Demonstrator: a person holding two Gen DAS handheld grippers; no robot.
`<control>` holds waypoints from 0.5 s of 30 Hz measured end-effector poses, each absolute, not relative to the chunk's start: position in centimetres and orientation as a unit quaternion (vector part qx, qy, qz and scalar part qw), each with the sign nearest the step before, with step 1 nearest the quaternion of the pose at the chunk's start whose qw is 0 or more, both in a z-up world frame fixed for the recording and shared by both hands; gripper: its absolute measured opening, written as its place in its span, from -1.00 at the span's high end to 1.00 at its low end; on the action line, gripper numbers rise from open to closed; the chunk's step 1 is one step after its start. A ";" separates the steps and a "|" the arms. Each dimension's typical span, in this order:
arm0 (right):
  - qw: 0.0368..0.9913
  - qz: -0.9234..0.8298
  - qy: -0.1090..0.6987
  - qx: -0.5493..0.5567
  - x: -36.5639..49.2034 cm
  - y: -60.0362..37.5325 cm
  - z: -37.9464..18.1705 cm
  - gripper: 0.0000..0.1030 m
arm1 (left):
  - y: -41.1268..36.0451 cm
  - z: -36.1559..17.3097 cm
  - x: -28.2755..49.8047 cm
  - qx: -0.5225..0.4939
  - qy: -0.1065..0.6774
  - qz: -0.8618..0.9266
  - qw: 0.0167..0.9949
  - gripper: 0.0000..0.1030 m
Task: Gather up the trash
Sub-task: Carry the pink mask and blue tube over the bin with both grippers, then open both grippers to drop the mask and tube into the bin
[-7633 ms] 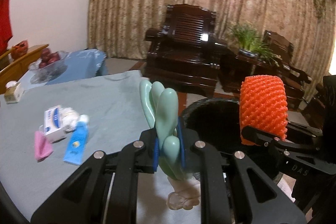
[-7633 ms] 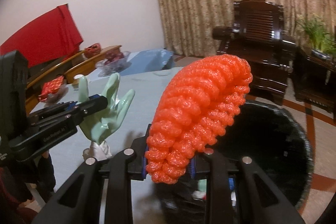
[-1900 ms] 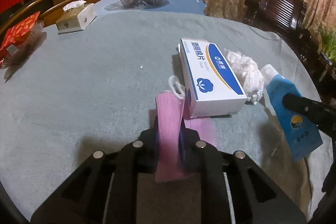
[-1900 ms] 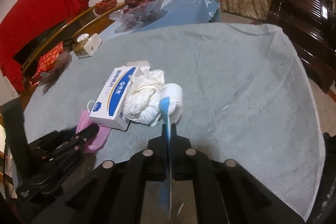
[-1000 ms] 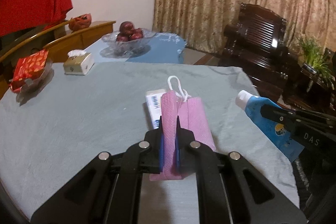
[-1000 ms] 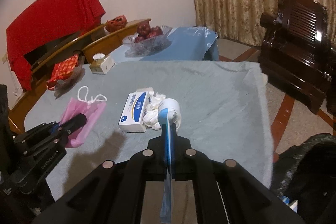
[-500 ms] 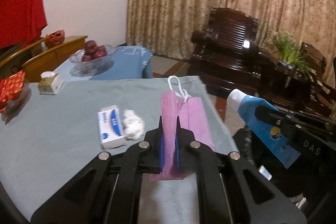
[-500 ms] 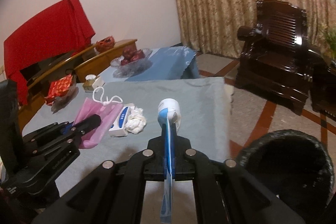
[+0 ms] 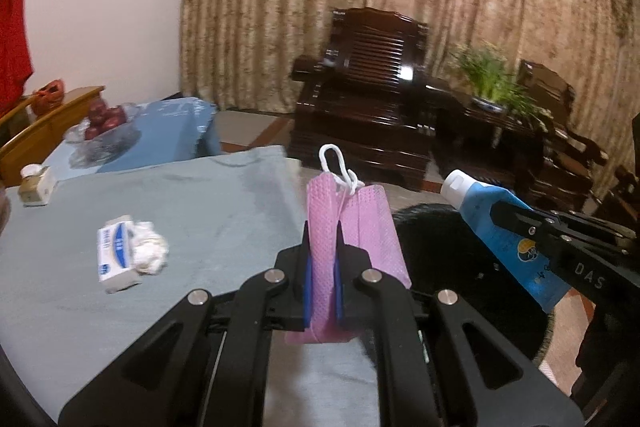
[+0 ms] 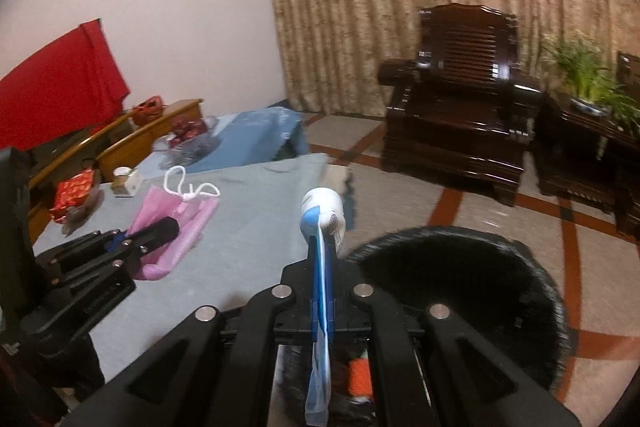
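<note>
Both grippers have swung from table to bin. Left gripper clamps mask; right gripper clamps tube (both near rim). Early release risks table landing; ear loop could snag.

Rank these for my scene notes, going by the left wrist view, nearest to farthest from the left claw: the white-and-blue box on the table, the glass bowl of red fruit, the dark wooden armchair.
1. White-and-blue box: on the grey tablecloth, left of the left claw.
2. Glass bowl of red fruit: far left, on the blue-covered table.
3. Dark wooden armchair: across the floor, by the curtain.
</note>
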State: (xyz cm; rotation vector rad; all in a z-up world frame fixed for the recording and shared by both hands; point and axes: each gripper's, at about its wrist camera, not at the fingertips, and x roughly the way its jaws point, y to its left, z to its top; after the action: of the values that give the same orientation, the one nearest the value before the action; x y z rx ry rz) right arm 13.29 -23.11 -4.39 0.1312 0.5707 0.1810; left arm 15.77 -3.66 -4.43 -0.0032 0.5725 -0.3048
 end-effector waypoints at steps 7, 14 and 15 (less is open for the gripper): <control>0.951 0.039 0.300 0.069 11.9 -28.4 -6.7 0.95 | -8.8 -6.1 15.8 0.014 0.296 -0.195 0.935 0.86; 0.943 0.005 0.323 0.086 11.9 -32.4 -9.3 0.95 | -13.8 -8.5 16.7 0.030 0.313 -0.232 0.920 0.86; 0.941 0.001 0.326 0.088 12.0 -32.9 -9.7 0.95 | -14.5 -8.9 16.9 0.033 0.317 -0.237 0.918 0.86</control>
State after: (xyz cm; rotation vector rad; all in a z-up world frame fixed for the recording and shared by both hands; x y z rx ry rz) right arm 12.03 -32.90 -9.69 0.1801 0.6646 0.0021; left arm 16.93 -14.48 -8.92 0.0673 0.6520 -0.4875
